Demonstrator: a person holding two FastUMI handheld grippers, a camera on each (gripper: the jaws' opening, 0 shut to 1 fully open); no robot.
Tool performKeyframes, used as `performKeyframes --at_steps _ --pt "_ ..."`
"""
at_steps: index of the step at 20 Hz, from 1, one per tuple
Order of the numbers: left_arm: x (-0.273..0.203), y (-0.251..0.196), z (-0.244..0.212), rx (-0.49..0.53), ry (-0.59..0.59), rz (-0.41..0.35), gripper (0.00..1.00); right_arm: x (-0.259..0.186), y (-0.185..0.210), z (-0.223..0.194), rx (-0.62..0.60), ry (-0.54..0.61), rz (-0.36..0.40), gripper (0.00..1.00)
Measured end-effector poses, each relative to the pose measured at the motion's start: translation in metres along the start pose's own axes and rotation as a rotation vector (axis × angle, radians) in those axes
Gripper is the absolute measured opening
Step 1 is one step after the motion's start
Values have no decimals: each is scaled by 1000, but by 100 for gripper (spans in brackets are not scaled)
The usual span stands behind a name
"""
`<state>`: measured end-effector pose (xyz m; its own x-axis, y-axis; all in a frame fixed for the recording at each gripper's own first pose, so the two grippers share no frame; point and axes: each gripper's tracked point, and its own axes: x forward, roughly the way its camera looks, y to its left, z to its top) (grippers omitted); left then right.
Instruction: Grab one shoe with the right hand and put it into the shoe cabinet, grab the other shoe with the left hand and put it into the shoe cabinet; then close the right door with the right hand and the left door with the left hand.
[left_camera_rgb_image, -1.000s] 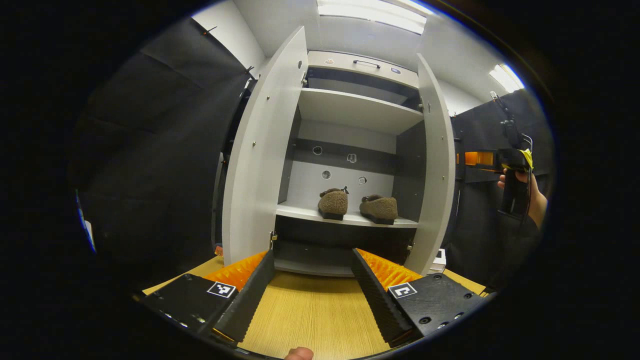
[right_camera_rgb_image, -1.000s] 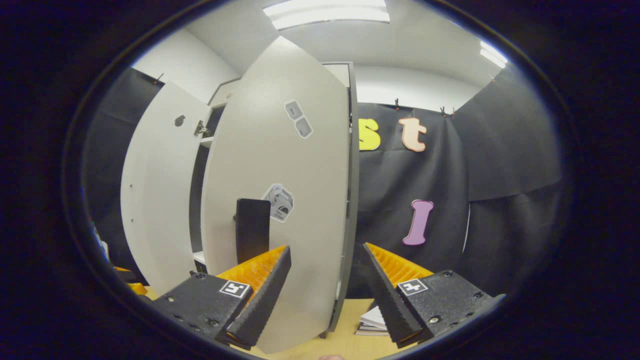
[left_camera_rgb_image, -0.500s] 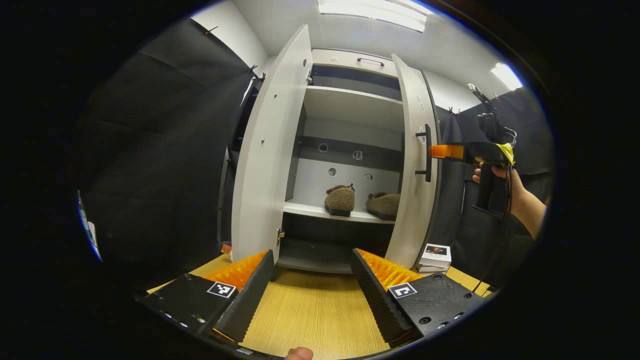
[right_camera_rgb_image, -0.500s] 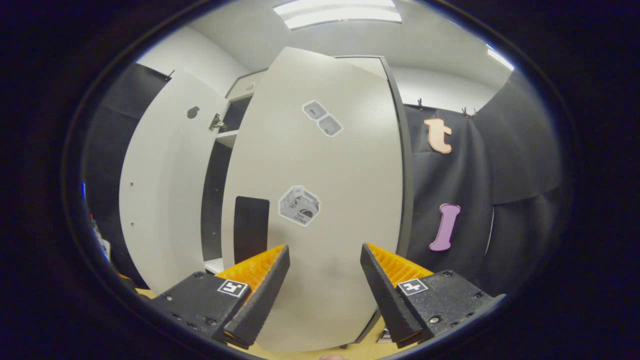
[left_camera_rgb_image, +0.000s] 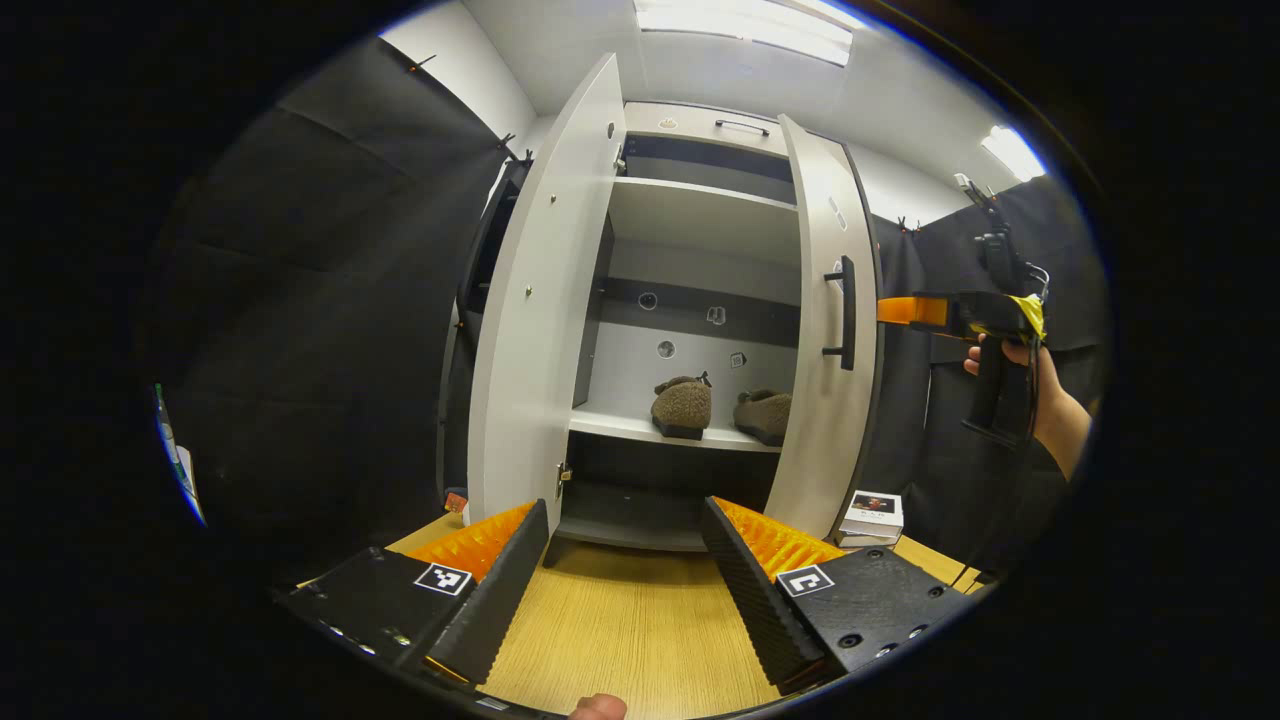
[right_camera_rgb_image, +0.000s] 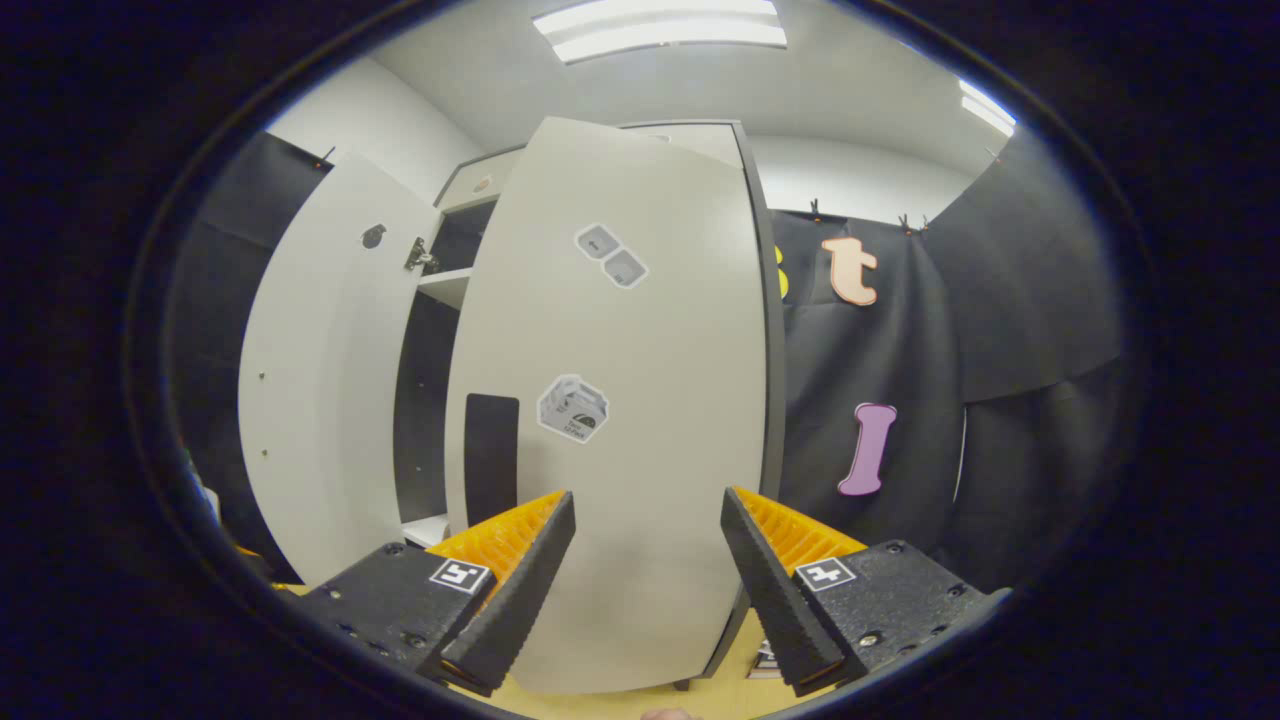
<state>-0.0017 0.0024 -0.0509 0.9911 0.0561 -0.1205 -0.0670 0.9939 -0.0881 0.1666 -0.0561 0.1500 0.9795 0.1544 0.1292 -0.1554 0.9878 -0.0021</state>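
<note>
Nearest, in the left gripper view: left gripper (left_camera_rgb_image: 622, 580), fingers spread apart and empty, held low over the wooden table (left_camera_rgb_image: 620, 640) in front of the cabinet, presumably waiting its turn for the left door. In the right gripper view: right gripper (right_camera_rgb_image: 645, 575), fingers likewise apart and gripping nothing, set close against the outer face of the right door (right_camera_rgb_image: 620, 420), apparently for pushing rather than grasping; contact not discernible. Seen from the left gripper view, right gripper (left_camera_rgb_image: 905, 310) levelled at the right door (left_camera_rgb_image: 830, 340) beside its dark handle (left_camera_rgb_image: 846, 312), held up by a hand (left_camera_rgb_image: 1000, 360). Right door partly swung in, not yet shut; left door (left_camera_rgb_image: 545, 300) wide open. Farther in: shoe cabinet (left_camera_rgb_image: 700, 220), both brown shoes side by side on the middle shelf (left_camera_rgb_image: 640, 428), left shoe (left_camera_rgb_image: 681, 405) and right shoe (left_camera_rgb_image: 764, 415), so the stowing steps judged complete. Beside the cabinet foot: small stack of books (left_camera_rgb_image: 870, 515).
</note>
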Motion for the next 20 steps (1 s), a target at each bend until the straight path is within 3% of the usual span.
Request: performKeyframes --at_steps 7,13,20 --pt "5 -22 -3 -3 14 -56 95 -67 3 -28 33 10 -56 96" --pt "6 -46 -6 0 23 -117 95 -102 17 -89 12 77 -99 96" --pt "6 -51 -7 3 28 -128 95 -149 39 -157 65 172 -119 96"
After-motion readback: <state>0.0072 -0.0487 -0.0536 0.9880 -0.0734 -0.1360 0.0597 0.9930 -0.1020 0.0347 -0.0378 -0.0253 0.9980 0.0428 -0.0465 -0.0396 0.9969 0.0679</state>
